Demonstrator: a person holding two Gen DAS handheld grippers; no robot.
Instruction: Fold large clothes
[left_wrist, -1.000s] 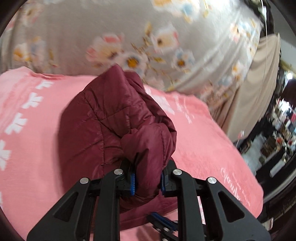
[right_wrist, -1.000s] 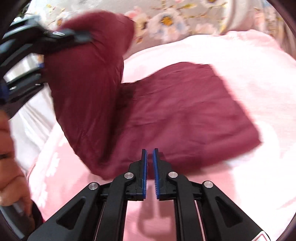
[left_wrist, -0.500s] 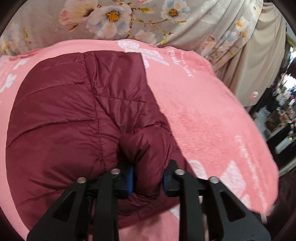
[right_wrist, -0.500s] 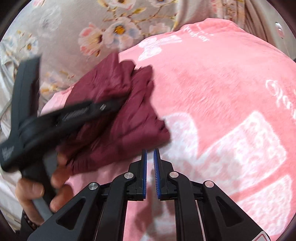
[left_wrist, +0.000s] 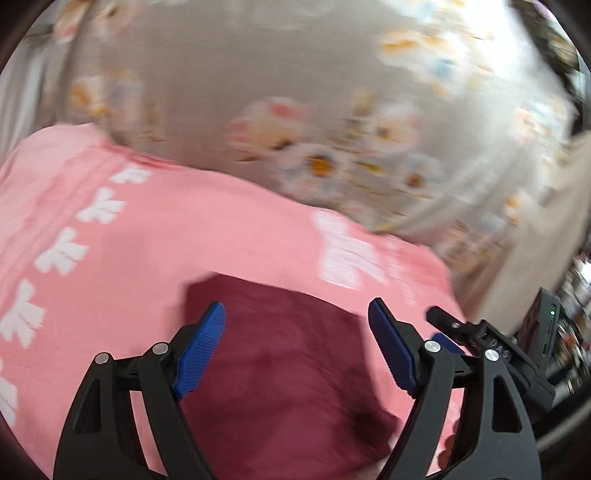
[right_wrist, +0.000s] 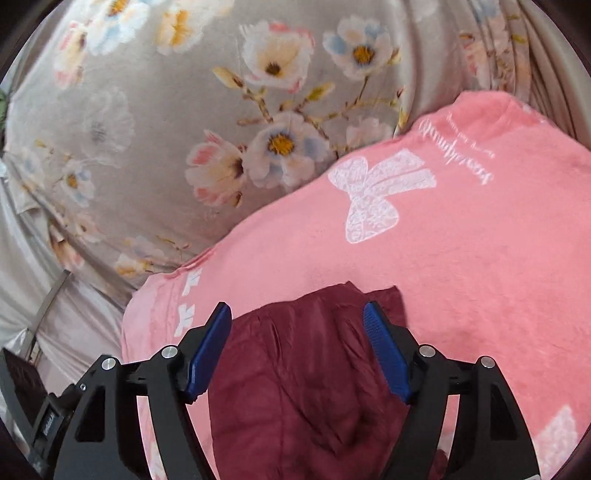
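Left wrist view shows the left tool (left_wrist: 295, 345) with its jaws opening and nothing pinched between the blue pads (left_wrist: 201, 352); the maroon jacket (left_wrist: 280, 373) lies below them on the pink blanket (left_wrist: 177, 229), apart from the pads. Right wrist view shows the same of the right tool (right_wrist: 297, 347): jaws opening, pads clear of the cloth, the jacket spread beneath on the blanket, just short of the white bow print (right_wrist: 376, 192).

Judging by this, the step in hand is the release after a fold, with the jacket resting as a compact, roughly rectangular bundle on the blanket. Its far edge looks a little uneven in the right wrist view, where one flap pokes out toward the bow. The next move probably calls either for a light press to flatten that edge or for a fresh grip on the bundle's near side to fold or carry it; either way each tool must come down onto the cloth before it closes.

Count: one jacket, one pink blanket, one floral curtain (right_wrist: 184, 122) behind the blanket, two tools
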